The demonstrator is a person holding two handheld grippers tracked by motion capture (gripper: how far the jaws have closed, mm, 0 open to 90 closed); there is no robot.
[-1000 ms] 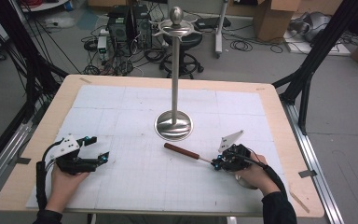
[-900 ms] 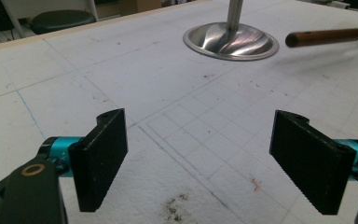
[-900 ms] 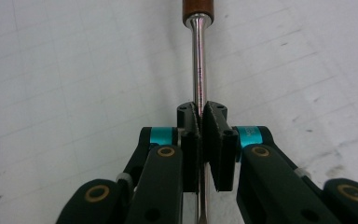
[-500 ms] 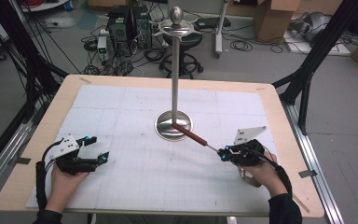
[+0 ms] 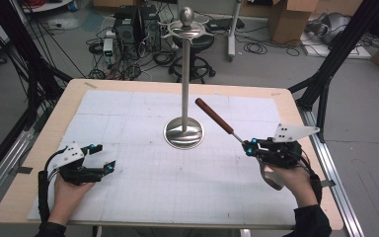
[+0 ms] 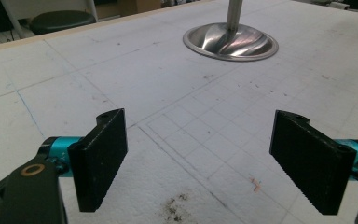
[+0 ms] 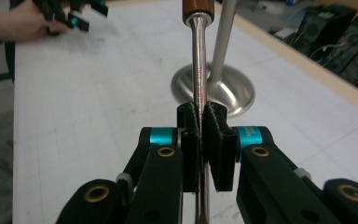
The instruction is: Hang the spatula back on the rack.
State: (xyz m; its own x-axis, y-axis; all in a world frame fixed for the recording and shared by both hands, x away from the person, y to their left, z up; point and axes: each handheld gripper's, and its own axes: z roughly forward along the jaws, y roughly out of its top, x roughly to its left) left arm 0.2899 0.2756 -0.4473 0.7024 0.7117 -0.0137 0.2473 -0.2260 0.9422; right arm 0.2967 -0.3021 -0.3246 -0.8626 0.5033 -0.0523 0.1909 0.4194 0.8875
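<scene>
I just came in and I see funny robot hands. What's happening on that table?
A person is holding a gripper in each hand. The right gripper is shut on the metal shaft of a utensil with a brown wooden handle, lifted and pointing toward the tall metal stand mid-table. The left gripper is open, holding nothing, low over the white mat.

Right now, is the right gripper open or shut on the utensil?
Shut. In the right gripper view, the right gripper has its jaws pressed against the metal shaft of the wooden-handled utensil, held off the table.
</scene>
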